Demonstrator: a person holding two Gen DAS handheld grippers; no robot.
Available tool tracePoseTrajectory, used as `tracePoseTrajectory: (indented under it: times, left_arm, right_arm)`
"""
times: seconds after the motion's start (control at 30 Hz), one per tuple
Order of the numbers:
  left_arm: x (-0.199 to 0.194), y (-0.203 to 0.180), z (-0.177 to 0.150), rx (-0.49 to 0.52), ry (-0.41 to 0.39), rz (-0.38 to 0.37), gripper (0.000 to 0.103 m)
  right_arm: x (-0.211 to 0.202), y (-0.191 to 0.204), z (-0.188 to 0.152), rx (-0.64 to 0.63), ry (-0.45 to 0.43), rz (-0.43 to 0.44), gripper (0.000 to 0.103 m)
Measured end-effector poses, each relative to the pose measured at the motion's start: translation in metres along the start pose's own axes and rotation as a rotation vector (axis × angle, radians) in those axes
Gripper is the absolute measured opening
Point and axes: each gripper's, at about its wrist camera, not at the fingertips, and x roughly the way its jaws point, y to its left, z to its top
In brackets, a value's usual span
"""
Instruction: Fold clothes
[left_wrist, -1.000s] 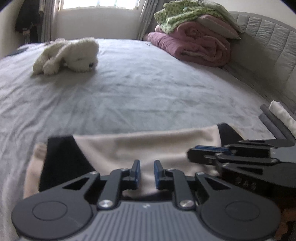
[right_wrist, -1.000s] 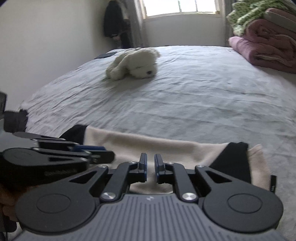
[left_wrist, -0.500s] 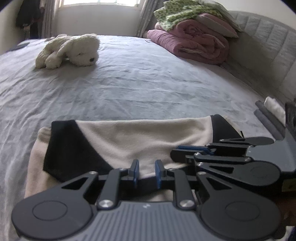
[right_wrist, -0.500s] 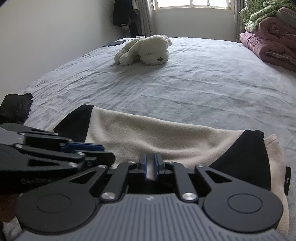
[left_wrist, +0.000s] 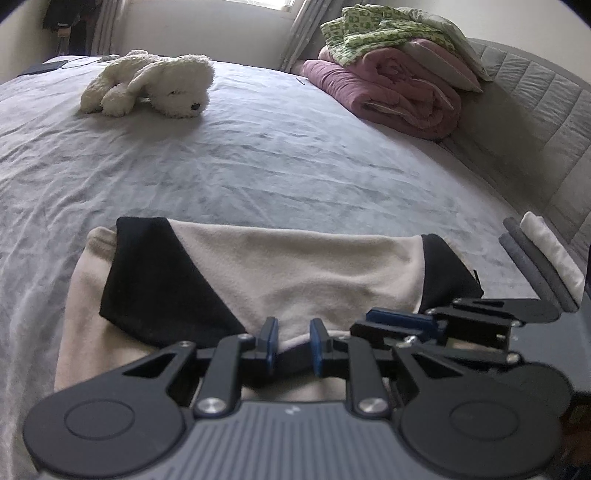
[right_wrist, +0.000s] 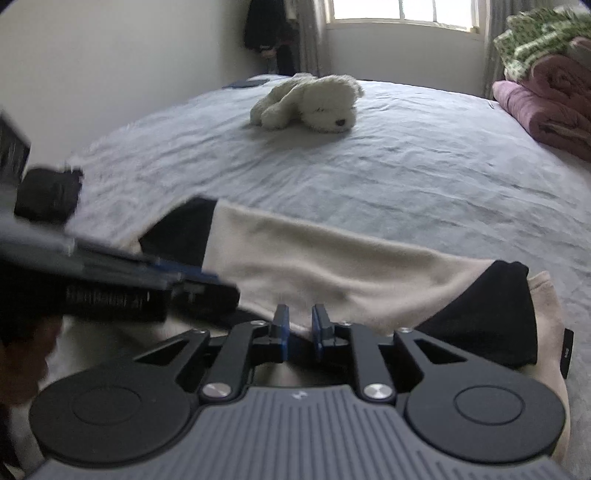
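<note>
A cream fleece garment with black panels (left_wrist: 303, 269) (right_wrist: 314, 266) lies folded into a wide band on the grey bed sheet (left_wrist: 258, 166). My left gripper (left_wrist: 294, 343) hovers at its near edge with the blue pads apart; the cream hem runs between them unpinched. My right gripper (right_wrist: 299, 328) sits at the same edge further right, its jaws opening, with the hem between the pads but not pressed. Each gripper shows side-on in the other's view: the right gripper (left_wrist: 373, 321), and the left gripper (right_wrist: 218, 288), which is blurred.
A white plush dog (left_wrist: 155, 85) (right_wrist: 314, 99) lies at the far side of the bed. Rolled pink and green bedding (left_wrist: 399, 88) is stacked by the padded headboard (left_wrist: 546, 110). Folded grey and white cloths (left_wrist: 535, 254) sit at the right, and a black bundle (right_wrist: 48, 195) at the left edge.
The right gripper's pads, nearly together half a second ago, now stand apart. Both views have drawn back, showing more of the garment. The left gripper's gap looks the same.
</note>
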Motion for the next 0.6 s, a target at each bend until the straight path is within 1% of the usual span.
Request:
tracePoseTrajectory:
  times: [0.1, 0.2, 0.23, 0.43, 0.6]
  left_arm:
    - [-0.001, 0.0, 0.0, 0.006, -0.001, 0.001, 0.019]
    - [-0.002, 0.003, 0.001, -0.007, 0.0, -0.005, 0.019]
    - [-0.003, 0.003, 0.0, -0.007, -0.001, -0.006, 0.019]
    - [-0.002, 0.002, -0.002, 0.009, -0.001, -0.003, 0.019]
    - [-0.003, 0.001, -0.003, 0.017, -0.004, 0.0, 0.019]
  right_arm:
    - [0.002, 0.0, 0.0, -0.002, 0.001, -0.003, 0.019]
    - [-0.003, -0.002, 0.001, 0.031, -0.004, 0.006, 0.019]
    - [-0.005, -0.002, 0.001, 0.032, -0.008, 0.009, 0.021]
    - [-0.002, 0.01, -0.005, -0.042, -0.008, 0.006, 0.021]
    - [-0.002, 0.007, -0.005, -0.015, 0.0, 0.013, 0.02]
